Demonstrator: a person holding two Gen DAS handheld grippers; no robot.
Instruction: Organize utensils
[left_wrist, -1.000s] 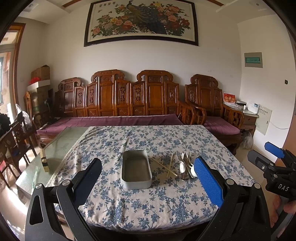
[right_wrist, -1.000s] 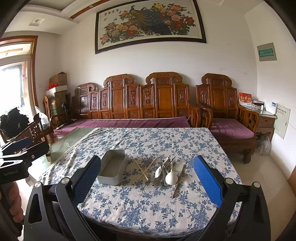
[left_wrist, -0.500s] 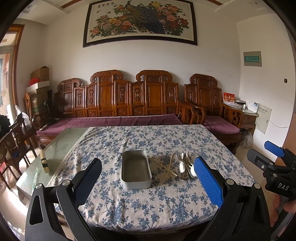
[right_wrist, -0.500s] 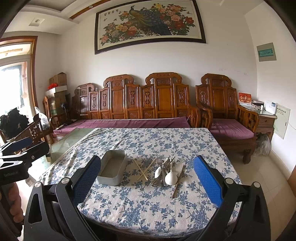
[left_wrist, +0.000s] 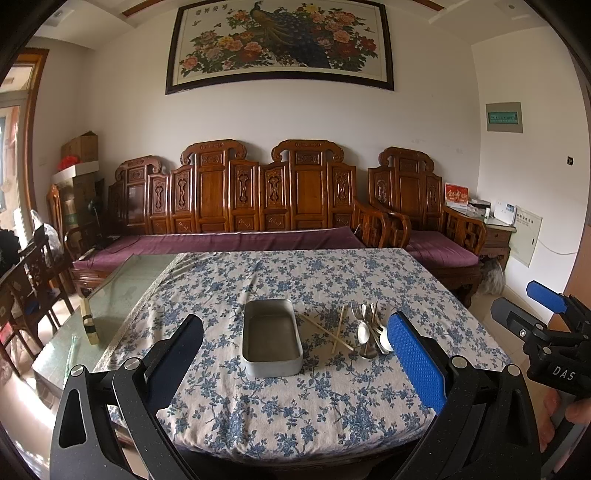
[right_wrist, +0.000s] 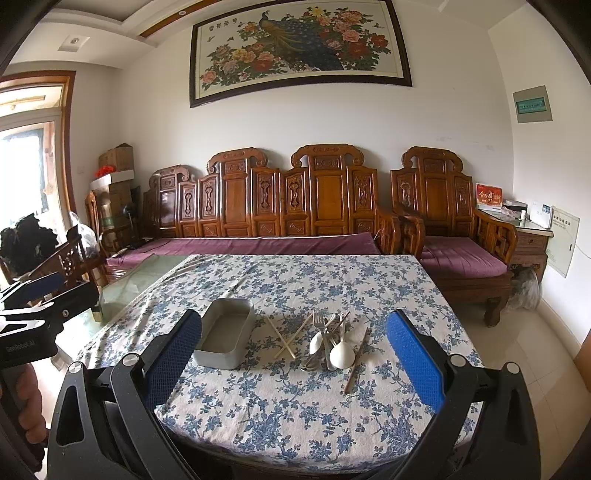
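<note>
Nothing has shifted since earlier: both the left claw (left_wrist: 295, 354) and right claw (right_wrist: 295, 350) hover spread above the tabletop (left_wrist: 258, 417), metal tin (left_wrist: 271, 338) beside the utensil pile (right_wrist: 328, 343).

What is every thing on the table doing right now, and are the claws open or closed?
Left claw: open, holding nothing.
Right claw: open, holding nothing.
Metal box: lid off, nothing inside, upright on the tablecloth.
Pale chopsticks: crossed, lying flat.
Spoons and forks: piled together beside the box.
Dark chopstick: lying flat, right of the pile.
</note>
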